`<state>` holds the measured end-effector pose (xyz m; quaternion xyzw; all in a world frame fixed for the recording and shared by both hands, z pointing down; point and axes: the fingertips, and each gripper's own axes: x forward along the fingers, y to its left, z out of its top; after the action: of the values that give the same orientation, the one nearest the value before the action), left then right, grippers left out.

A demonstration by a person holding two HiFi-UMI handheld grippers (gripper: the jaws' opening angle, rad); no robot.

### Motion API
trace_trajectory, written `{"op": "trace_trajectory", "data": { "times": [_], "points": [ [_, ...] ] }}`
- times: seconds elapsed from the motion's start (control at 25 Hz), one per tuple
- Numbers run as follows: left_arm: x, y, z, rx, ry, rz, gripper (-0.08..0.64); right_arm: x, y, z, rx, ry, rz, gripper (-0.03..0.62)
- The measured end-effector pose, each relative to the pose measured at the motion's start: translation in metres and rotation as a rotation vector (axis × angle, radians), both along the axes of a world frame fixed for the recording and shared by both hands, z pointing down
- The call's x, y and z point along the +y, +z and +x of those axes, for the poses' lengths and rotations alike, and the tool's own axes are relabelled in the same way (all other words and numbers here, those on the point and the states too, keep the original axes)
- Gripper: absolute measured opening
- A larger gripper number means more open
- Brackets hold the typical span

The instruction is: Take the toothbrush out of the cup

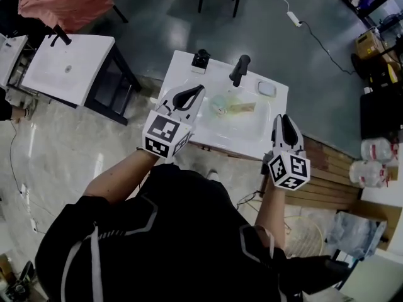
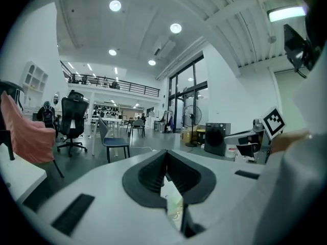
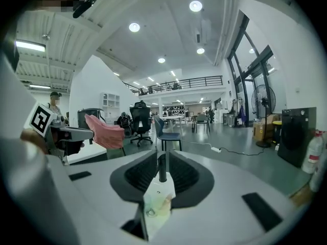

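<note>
White sink (image 1: pixel 217 68), black faucet (image 1: pixel 239 70), pink cloth (image 1: pixel 66 2)

A glossy grey floor (image 1: pixel 164 24) is seen in the head view, with a white power strip (image 1: pixel 294 18) laid on it at one o'clock and a pink cloth (image 1: pixel 66 4) draped at eleven o'clock. In the left gripper view, round ceiling lights (image 2: pixel 115 5) are set at eleven o'clock (all lit), tall windows (image 2: pixel 186 106) are ranged near the centre, and a black office chair (image 2: pixel 71 121) and a blue chair (image 2: pixel 113 143) are placed at nine o'clock.
</note>
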<state>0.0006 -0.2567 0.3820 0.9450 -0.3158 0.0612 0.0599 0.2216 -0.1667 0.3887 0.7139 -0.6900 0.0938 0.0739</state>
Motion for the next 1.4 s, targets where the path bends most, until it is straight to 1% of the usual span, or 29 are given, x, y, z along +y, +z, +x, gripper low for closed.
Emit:
{"op": "trace_trajectory", "data": {
  "times": [0.12, 0.24, 0.4, 0.56, 0.64, 0.84, 0.96, 1.12, 1.24, 1.4],
  "points": [
    [-0.003, 0.014, -0.004, -0.024, 0.028, -0.015, 0.005, -0.004, 0.020, -0.002, -0.003, 0.014, -0.029, 0.090],
    [-0.008, 0.031, -0.006, -0.063, 0.030, -0.040, 0.005, -0.008, 0.044, 0.000, -0.019, 0.017, -0.062, 0.106],
    [0.001, 0.049, -0.007, -0.057, 0.019, -0.106, 0.005, -0.006, 0.081, 0.006, -0.044, -0.010, -0.122, 0.130],
    [0.010, 0.057, -0.002, -0.083, -0.002, -0.087, 0.006, -0.012, 0.112, 0.019, -0.041, -0.031, -0.147, 0.132],
    [0.012, 0.062, -0.003, -0.095, -0.028, -0.091, 0.006, -0.015, 0.127, 0.021, -0.052, -0.055, -0.168, 0.133],
    [0.020, 0.083, -0.006, -0.128, -0.112, -0.150, 0.006, -0.022, 0.164, 0.025, -0.060, -0.132, -0.237, 0.147],
    [0.029, 0.088, -0.010, -0.148, -0.147, -0.152, 0.006, -0.030, 0.185, 0.025, -0.068, -0.174, -0.265, 0.156],
    [0.036, 0.088, -0.019, -0.143, -0.233, -0.152, 0.006, -0.039, 0.213, 0.023, -0.067, -0.239, -0.312, 0.173],
    [0.044, 0.087, -0.025, -0.124, -0.264, -0.160, 0.006, -0.045, 0.227, 0.015, -0.088, -0.286, -0.335, 0.184],
    [0.056, 0.088, -0.037, -0.135, -0.332, -0.168, 0.006, -0.056, 0.244, 0.003, -0.091, -0.351, -0.360, 0.213]
  ]
}}
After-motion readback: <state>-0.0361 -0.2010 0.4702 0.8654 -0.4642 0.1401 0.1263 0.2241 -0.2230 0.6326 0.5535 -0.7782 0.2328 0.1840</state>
